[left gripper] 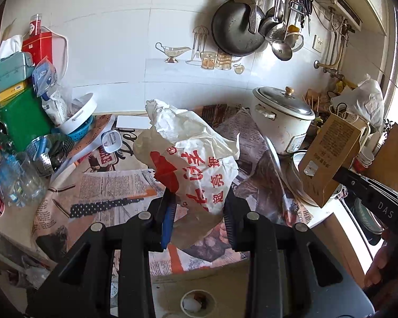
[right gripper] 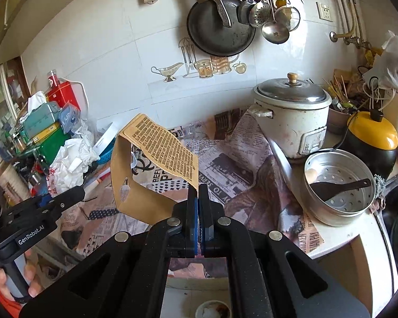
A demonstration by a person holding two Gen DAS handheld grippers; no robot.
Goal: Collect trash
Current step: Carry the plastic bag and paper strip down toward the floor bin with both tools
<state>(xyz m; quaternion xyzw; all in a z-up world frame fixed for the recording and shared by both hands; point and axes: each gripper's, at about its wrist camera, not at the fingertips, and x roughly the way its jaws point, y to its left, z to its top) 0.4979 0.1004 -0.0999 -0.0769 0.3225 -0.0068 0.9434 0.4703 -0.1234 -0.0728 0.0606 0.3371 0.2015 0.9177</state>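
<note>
Trash in transit: left hand-held gripper (left gripper: 199, 206) clamped on crumpled bag (left gripper: 188, 156), right hand-held gripper (right gripper: 199, 193) clamped on brown paper (right gripper: 159, 145); next, a bin must be found.

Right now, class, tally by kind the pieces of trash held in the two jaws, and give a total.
Crumpled white plastic bag with red print, in the left gripper: 1
Flattened brown paper bag with black print, in the right gripper: 1
Total: 2
</note>
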